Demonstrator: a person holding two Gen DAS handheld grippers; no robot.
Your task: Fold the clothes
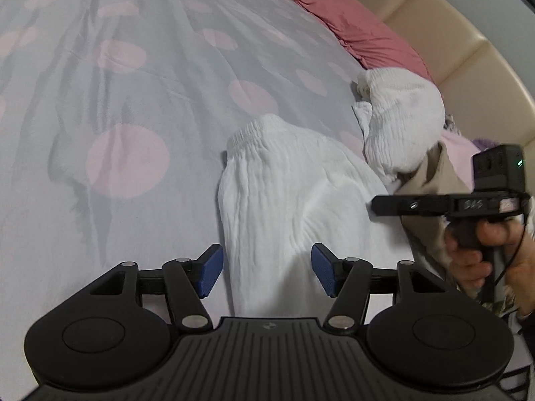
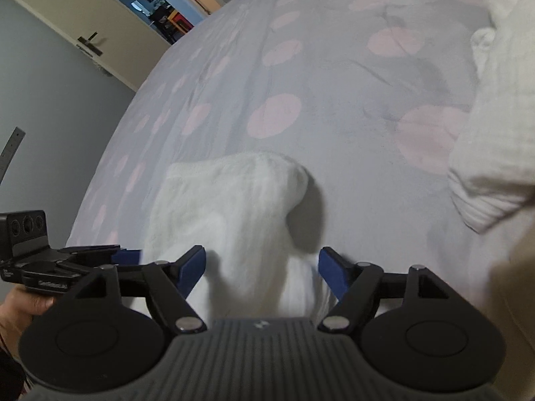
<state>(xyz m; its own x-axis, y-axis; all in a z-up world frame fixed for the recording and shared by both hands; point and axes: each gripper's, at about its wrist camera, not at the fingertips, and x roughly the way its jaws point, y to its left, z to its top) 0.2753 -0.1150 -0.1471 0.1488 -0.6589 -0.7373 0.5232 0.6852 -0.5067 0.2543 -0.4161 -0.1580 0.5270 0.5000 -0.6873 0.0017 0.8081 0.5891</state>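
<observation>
A white crinkled garment point(image 1: 294, 200) with an elastic waistband lies lengthwise on the spotted bedspread point(image 1: 117, 100). My left gripper point(image 1: 267, 274) hovers over its near end, jaws apart, and the blue pads do not press the cloth. My right gripper point(image 1: 381, 204) shows side-on at the right, held in a hand point(image 1: 474, 260). In the right wrist view the same white garment point(image 2: 234, 207) runs between the pads of my right gripper point(image 2: 262, 270), which stand wide and free of it. My left gripper point(image 2: 130, 255) sits close beside it on the left.
A second white garment point(image 1: 401, 117) is bunched at the right, next to a beige cloth point(image 1: 431, 180) and a pink pillow point(image 1: 361, 33). A cream headboard point(image 1: 434, 16) runs behind them. An open door point(image 2: 67, 26) stands past the bed's far edge.
</observation>
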